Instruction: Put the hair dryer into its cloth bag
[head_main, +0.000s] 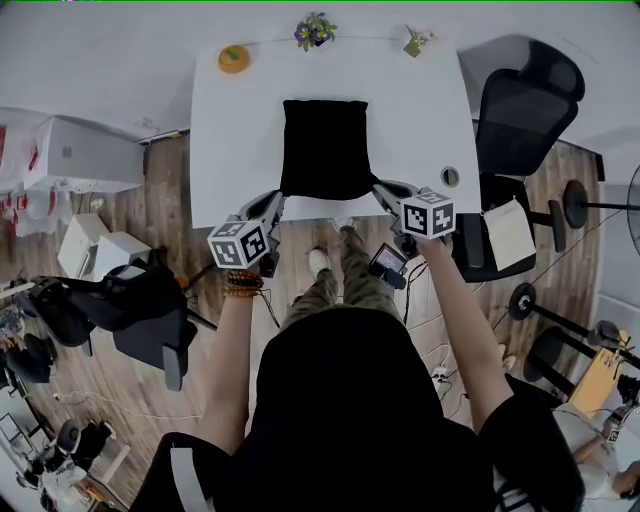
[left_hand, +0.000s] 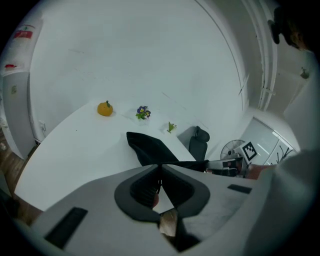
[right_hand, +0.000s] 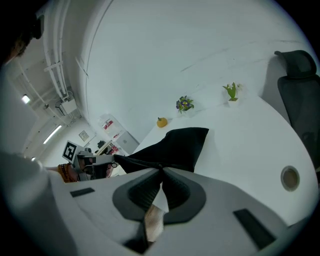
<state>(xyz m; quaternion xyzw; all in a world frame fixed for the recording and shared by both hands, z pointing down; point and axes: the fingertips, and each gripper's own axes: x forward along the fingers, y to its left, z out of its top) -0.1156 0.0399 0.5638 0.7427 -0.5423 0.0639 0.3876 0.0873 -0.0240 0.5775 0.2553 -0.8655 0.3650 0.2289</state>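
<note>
- At the near edge of the table (head_main: 230, 140), our left gripper (head_main: 277, 203) is pressed together on the left corner of the cloth bag (head_main: 325, 145).
- Between the 2 grippers the black bag lies on the table, its near hem raised and taut.
- Our right gripper (head_main: 386, 190) pinches the right corner.
- No view shows the hair dryer; we cannot tell whether it is inside, so we judge the bagging unconfirmed.

The bag (head_main: 325, 148) is seen as plain black against the plain white worktop (head_main: 230, 140), on which a fruit (head_main: 234, 58) is coloured orange, flowers (head_main: 315, 32) purple and a sprig (head_main: 416, 42) green. The left tool (head_main: 277, 203) and the right tool (head_main: 386, 192) are coloured grey with black pads, and each cube is patterned in black-and-white squares. The floor (head_main: 170, 190) is shown in brown wood grain, the chair (head_main: 525, 110) in black.
</note>
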